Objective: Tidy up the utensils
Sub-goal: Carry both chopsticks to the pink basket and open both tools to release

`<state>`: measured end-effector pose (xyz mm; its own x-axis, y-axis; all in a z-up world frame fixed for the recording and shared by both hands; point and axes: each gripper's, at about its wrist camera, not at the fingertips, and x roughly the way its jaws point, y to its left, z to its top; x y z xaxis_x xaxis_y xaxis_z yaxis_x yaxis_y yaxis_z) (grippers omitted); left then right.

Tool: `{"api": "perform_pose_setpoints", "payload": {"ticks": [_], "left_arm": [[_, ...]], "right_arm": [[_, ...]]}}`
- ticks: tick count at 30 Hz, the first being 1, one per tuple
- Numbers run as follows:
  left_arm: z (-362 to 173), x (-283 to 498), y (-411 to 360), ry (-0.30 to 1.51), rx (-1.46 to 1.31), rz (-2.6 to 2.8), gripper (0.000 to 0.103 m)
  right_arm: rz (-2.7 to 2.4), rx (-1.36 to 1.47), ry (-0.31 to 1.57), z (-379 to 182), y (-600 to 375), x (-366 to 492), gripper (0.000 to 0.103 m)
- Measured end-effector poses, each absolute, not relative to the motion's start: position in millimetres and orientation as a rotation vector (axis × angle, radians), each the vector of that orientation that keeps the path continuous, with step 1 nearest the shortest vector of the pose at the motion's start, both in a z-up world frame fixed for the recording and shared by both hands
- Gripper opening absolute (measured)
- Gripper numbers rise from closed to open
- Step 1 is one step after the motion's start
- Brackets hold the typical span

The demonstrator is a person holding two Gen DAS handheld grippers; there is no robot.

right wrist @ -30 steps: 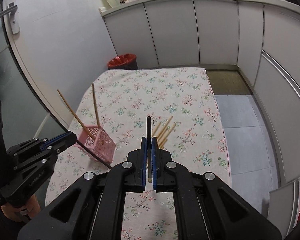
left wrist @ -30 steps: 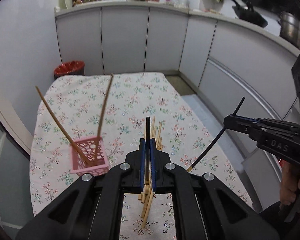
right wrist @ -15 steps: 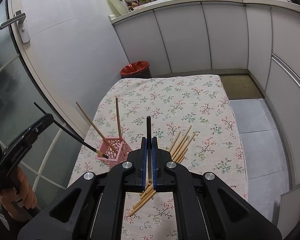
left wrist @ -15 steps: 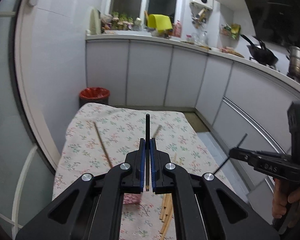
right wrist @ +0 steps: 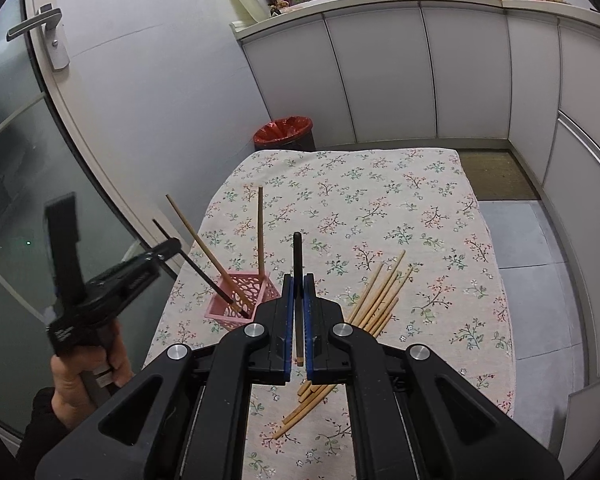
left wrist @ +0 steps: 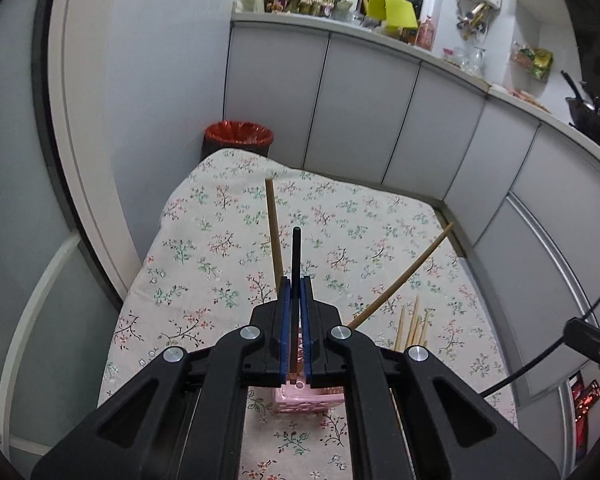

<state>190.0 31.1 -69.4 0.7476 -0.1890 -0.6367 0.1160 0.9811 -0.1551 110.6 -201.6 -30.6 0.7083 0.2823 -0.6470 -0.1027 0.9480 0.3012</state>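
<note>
A person's left gripper (right wrist: 172, 249) clamps a black chopstick (right wrist: 204, 276) and holds it slanted over the pink lattice holder (right wrist: 242, 294), its lower tip inside the holder's open top. Half a second ago that tip was just at the holder's near rim; a second ago the same gripper was low beside the holder. Seen from the left wrist, the left gripper's blue-padded fingers (left wrist: 285, 320) are closed on the dark stick, which runs forward between them, and the holder has moved from off to the left to directly beneath the gripper body.

Two wooden chopsticks (right wrist: 260, 232) stand in the holder as before, one nearly upright, the other leaning out to the left. The holder sits near the left edge of the floral tablecloth (right wrist: 420, 240).

The right gripper (right wrist: 298, 312) hovers above the cloth, fingers closed on a second black chopstick (right wrist: 297, 258) that points forward between the pads; this grip is unchanged across the earlier frames. A loose bundle of wooden chopsticks (right wrist: 374, 300) lies on the cloth just right of the holder, partly under the right gripper. A hand (right wrist: 88, 372) grips the left tool's handle. A red-lined bin (right wrist: 284, 134) stands beyond the table's far end.
</note>
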Motion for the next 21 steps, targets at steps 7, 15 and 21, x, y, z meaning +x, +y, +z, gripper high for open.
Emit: {"api": "perform_pose_setpoints", "payload": {"ticks": [7, 15, 21], "left_arm": [[-93, 205, 26, 0.756, -0.084, -0.182, 0.006], [-81, 196, 38, 0.754, -0.111, -0.190, 0.034], [-76, 185, 61, 0.772, -0.142, -0.169, 0.040]], "right_arm": [[0.236, 0.286, 0.748, -30, -199, 116, 0.003], [0.281, 0.324, 0.700, -19, -184, 125, 0.003], [0.296, 0.358, 0.676, -18, -172, 141, 0.003]]}}
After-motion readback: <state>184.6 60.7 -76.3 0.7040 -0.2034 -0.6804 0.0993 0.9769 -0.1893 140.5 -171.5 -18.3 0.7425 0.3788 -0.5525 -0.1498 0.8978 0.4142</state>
